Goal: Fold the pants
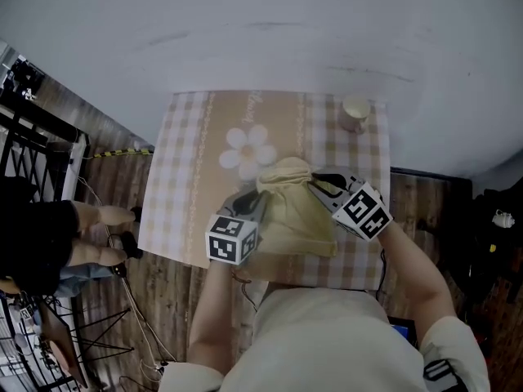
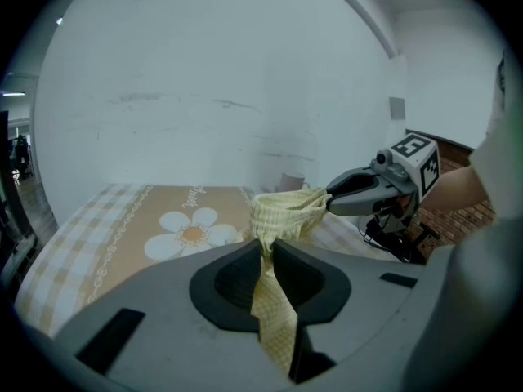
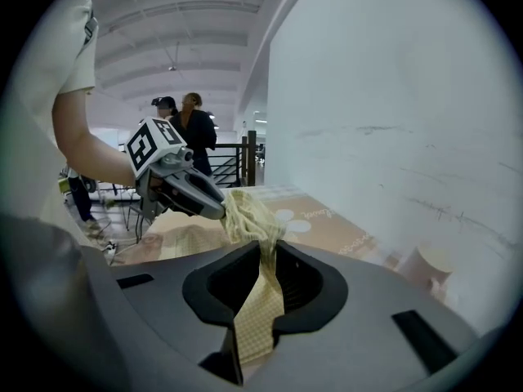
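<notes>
Gripping a bunch of pale yellow checked cloth apiece, both grippers hold the pants up at the lower middle of the head view, over the near edge of the checked tablecloth with its daisy print. The left gripper has its jaws clamped on a fold, and in the left gripper view a strip of fabric runs straight down between them. Same story on the right gripper: jaws nipped together on the cloth, a checked tail trailing through the gap.

The two grips sit close together, so the material between them puckers into a loose crown rather than a straight edge. That says plenty about the handling: light, thin, thoroughly limp, with no stiffness to hold a line by itself. It looks hard to damage, but a shallow pinch on one layer could slide off.

Best purchase, by my reading, is on a thicker seam such as the waistband or hem corners, with the grips well apart so the edge hangs taut. The cup at the cloth's upper right stands well clear.
</notes>
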The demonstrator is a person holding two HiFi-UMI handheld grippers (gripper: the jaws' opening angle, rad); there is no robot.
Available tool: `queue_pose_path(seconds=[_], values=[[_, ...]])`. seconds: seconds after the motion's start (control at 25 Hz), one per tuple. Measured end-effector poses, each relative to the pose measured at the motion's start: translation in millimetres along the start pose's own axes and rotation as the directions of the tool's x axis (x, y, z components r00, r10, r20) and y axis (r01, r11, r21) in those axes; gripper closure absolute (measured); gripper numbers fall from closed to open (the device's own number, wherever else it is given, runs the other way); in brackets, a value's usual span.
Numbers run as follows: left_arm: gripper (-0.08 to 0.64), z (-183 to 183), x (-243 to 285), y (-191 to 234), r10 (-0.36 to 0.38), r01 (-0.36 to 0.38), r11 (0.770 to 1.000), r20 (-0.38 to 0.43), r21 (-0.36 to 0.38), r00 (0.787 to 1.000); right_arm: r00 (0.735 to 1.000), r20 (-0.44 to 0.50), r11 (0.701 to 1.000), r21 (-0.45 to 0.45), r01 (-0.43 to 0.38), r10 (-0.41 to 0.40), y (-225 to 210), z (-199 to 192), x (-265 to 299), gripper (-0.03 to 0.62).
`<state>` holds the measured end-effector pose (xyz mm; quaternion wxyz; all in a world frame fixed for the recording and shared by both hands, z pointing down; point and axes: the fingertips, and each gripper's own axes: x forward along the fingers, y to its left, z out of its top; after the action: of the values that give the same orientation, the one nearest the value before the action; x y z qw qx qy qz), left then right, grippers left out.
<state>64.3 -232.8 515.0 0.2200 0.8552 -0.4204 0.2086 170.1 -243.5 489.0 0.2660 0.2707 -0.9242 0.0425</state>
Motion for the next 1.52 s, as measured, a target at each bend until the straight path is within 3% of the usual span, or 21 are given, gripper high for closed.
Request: queue_pose_path(seconds=[0.84,1.0,1.24,1.52], values=[[0.512,-110.9,-32.7,-42.0,0.042,-0.038,0.998,-0.104,0.042,0.994,0.996,-0.059,0.996,0.069,-0.064,0.068,100.9,-77.2,-26.5,0.538],[0.512,-123.5,-39.3,-45.1,0.037,-0.041,0.999,-0.109,-0.035,0.993,0.993,-0.084,0.994,0.068,-0.083,0.088,111.7,-89.0,-26.2,0.538],[0.471,-134.6,-50.5,-53.3,0.044,-0.053,0.996,-0.114,-0.077,0.992,0.984,-0.113,0.988,0.075,-0.132,0.14,123.0,-99.5,-25.7,0.526],[0.466,-128.6,-65.0,-57.9,0.165,-0.168,0.967,-0.033,-0.189,0.986,0.977,-0.117,0.983,0.071,-0.172,0.179,138.7,-105.7,-32.1,0.517]])
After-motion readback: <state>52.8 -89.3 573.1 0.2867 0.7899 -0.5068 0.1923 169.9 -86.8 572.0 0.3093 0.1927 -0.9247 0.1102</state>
